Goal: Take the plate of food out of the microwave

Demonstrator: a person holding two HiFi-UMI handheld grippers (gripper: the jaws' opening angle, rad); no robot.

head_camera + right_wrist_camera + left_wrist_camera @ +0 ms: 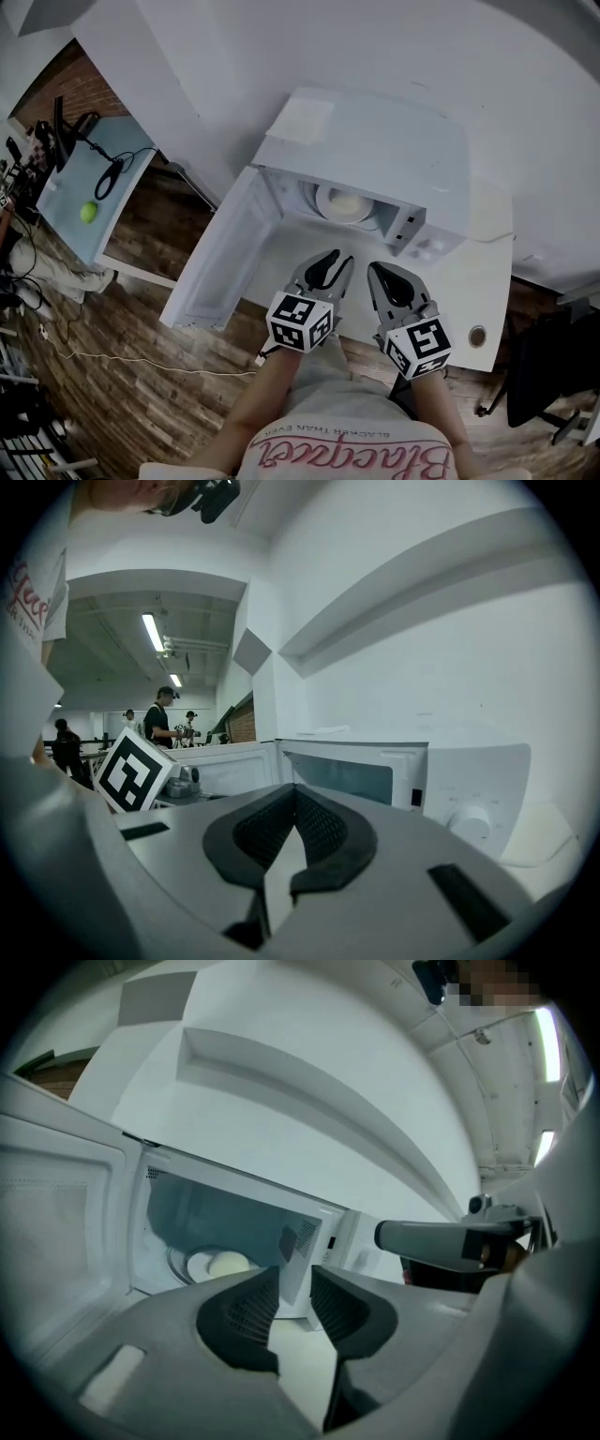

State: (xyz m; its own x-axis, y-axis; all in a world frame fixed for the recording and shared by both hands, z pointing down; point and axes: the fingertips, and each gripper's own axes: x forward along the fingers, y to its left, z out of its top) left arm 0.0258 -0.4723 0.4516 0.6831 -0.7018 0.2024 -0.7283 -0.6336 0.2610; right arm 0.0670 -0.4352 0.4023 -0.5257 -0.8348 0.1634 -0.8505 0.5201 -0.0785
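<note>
The microwave [375,150] stands on the white counter [473,281] with its door [220,253] swung wide to the left, so I judge the opening step done. The plate of food [342,203] sits inside on the turntable, untouched, so the reach in, the grasp and the lift out are all left. My left gripper [295,1286] hangs before the cavity, jaws narrowly apart with nothing between them, and my right gripper [295,794] beside it has its tips together, empty.
</note>
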